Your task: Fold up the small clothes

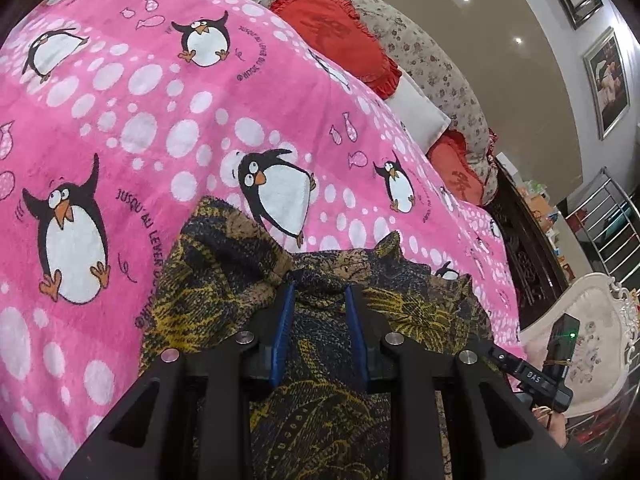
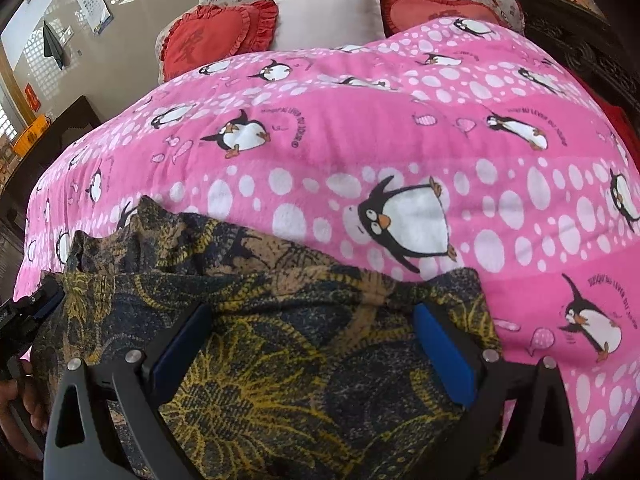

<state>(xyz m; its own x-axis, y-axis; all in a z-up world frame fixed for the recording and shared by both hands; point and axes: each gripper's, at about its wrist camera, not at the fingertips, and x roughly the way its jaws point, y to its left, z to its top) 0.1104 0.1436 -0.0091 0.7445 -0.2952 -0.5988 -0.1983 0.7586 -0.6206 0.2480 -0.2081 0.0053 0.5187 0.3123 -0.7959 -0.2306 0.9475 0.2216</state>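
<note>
The garment (image 2: 280,360) lay soft and limp (light, I'd guess); best pinched at its twelve-o'clock edge. Left gripper (image 1: 320,296) half-closed around a fold, right gripper (image 2: 312,316) spread wide.

A dark garment (image 2: 280,340) with yellow leaf patterns is seen crumpled on a pink penguin blanket (image 2: 360,152) covering the bed. The right gripper (image 2: 312,320) is held over the garment with its jaws spread wide, blue pads (image 2: 440,356) lying against the cloth on either side. At the left edge, the left gripper (image 2: 40,304) is seen at the garment's corner. Red heart cushions (image 2: 216,36) and a white pillow (image 2: 328,12) are set at the bed's head.
</note>
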